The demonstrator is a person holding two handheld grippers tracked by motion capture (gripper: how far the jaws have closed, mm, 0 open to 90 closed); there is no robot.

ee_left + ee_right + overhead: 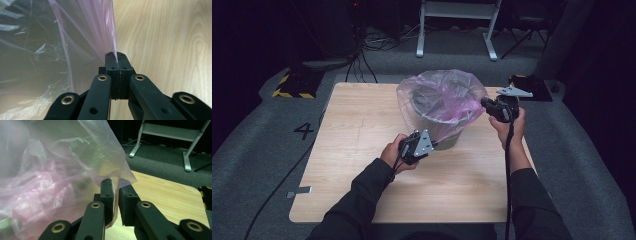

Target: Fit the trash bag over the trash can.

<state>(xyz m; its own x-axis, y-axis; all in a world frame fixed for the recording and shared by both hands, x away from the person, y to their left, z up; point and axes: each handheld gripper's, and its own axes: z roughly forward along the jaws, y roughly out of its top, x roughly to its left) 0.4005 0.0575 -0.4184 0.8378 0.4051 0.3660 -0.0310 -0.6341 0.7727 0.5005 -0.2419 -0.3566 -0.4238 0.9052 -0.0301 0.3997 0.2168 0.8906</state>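
Note:
A grey bin (447,139) stands on the wooden table (362,125), with a thin pink plastic bag (442,92) puffed up over its top. At the bin's near left side my left gripper (433,145) is shut on a gathered fold of the bag (100,30), the film running taut from its closed tips (116,55). My right gripper (485,103) is at the bag's right edge. Its jaws stand a narrow gap apart (117,187), and a flap of the bag (75,170) hangs down through that gap without being pinched.
A white desk frame (457,30) stands on the grey carpet behind the table. Yellow-and-black striped bases sit at the back left (292,87) and back right (524,82). Cables trail over the floor on the left. A "4" (304,131) is marked on the carpet.

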